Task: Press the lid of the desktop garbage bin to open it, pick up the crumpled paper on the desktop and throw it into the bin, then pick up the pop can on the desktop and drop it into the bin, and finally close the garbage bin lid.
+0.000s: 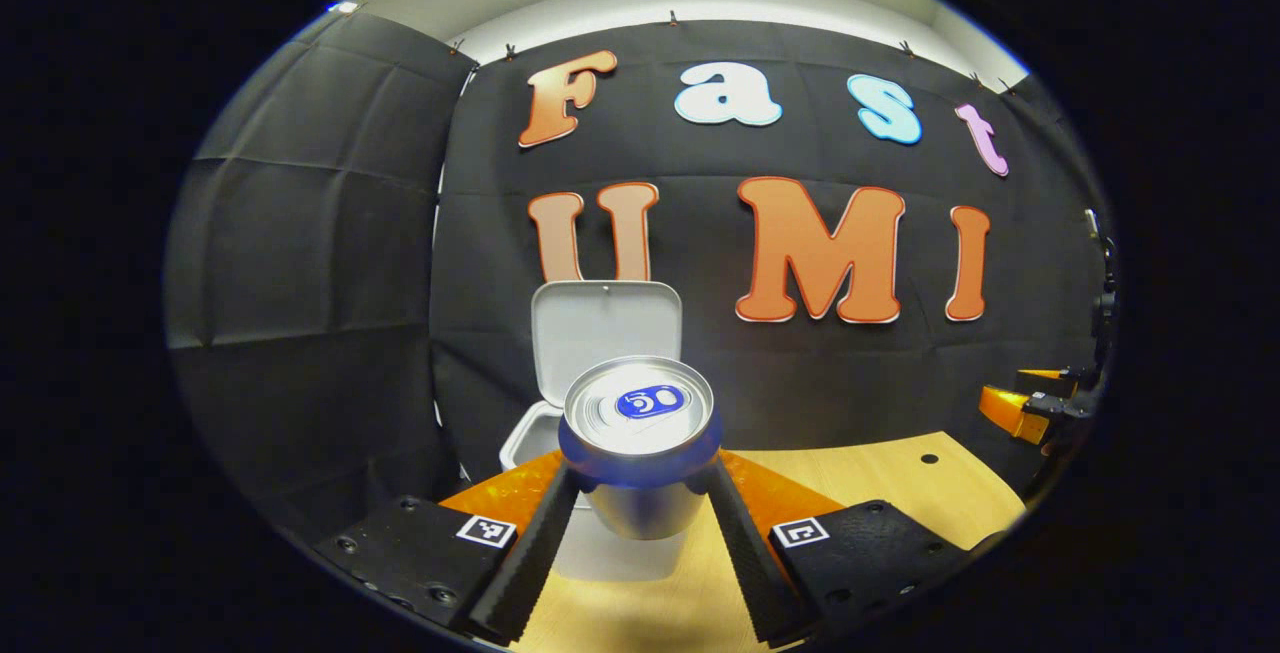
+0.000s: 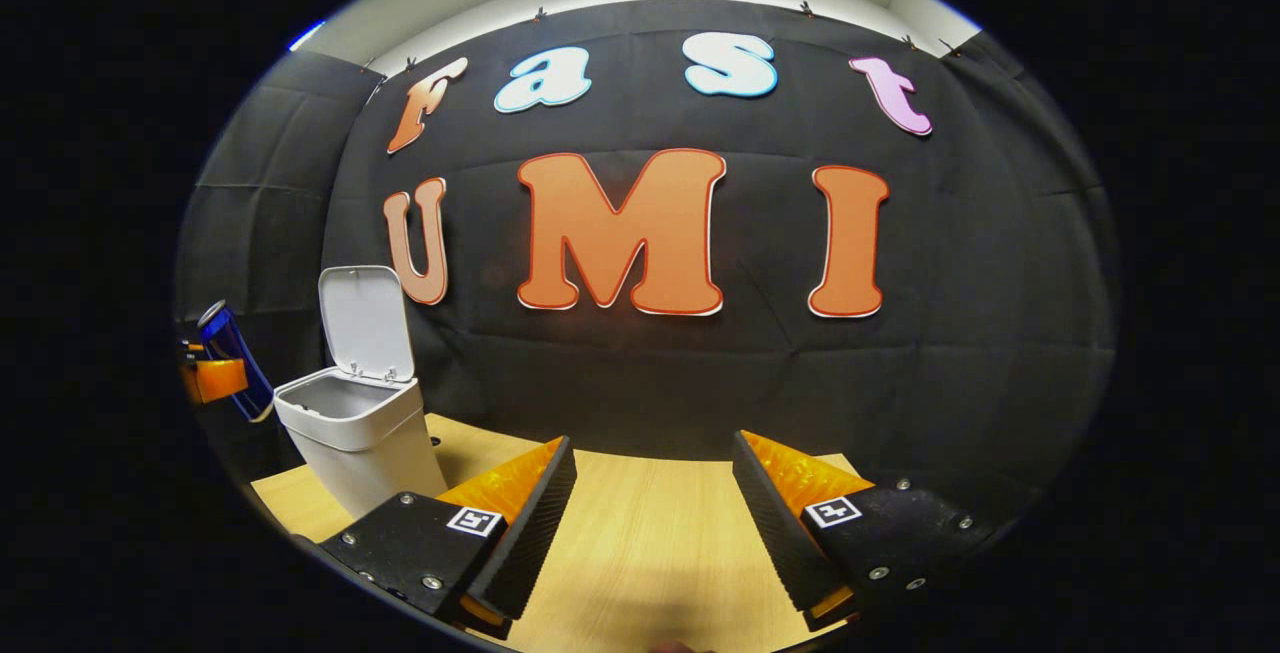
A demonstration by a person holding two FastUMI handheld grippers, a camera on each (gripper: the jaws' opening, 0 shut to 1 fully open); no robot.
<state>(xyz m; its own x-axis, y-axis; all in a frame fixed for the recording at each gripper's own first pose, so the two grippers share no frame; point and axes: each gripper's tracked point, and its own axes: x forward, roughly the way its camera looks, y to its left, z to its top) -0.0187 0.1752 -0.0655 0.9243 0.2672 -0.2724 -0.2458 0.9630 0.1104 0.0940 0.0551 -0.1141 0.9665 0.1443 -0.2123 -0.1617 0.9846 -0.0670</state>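
The left gripper (image 1: pixel 640 493) was clenched on the pop can (image 1: pixel 640 453), one finger pressed to each side of its body, so the can stood upright between them with its silver top and blue tab facing the camera. Directly beyond the can, past the fingertips, stood the white garbage bin (image 1: pixel 525 445) with its lid (image 1: pixel 605 333) swung up and back against the booth wall; most of the bin's body was hidden behind the can.

The right gripper (image 2: pixel 650 493) was released, its fingers spread wide over the bare wooden desktop (image 2: pixel 650 533) with nothing between them. Ahead and to the left of its fingers stood the bin (image 2: pixel 360 433), lid (image 2: pixel 365 323) raised. The visible part of the bin's grey interior looked bare; its bottom could not be seen. Farther left of the bin, the can (image 2: pixel 232 358) hung tilted in the other gripper, above the desktop and near the bin's rim.
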